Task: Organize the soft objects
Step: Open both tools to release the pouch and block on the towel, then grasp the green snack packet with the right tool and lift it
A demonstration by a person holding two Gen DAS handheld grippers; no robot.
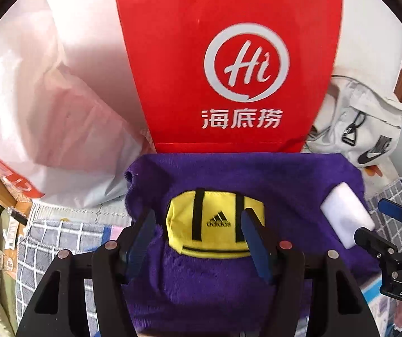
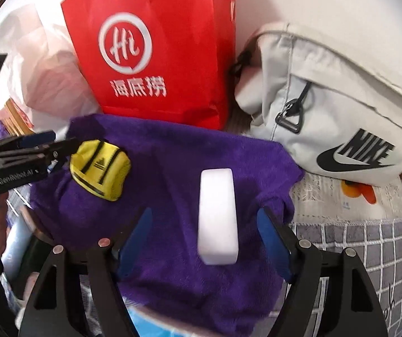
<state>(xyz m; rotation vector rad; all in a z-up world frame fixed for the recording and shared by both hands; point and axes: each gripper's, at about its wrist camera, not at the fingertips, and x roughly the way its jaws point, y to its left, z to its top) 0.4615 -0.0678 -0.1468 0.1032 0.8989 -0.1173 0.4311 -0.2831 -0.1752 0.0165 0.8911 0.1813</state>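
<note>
We see the left gripper (image 1: 201, 236) with jaws apart, flanking the yellow pouch (image 1: 215, 224) without pressing it. The right gripper (image 2: 206, 241) stands wide around the white sponge block (image 2: 217, 216), pads clear. Both items lie on the purple towel (image 2: 172, 154), centre frame; its lower edge is cut off. The red bag (image 1: 229, 56) hides the wall behind.

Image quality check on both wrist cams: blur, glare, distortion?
Left wrist: strong fisheye bend, dark corners; red bag and pouch sharp, plastic bag washed out by bright light. Right wrist: same distortion, softer overall; towel edge and bag lettering slightly smeared, sponge nearly blown out to plain white, backpack logo readable.
</note>
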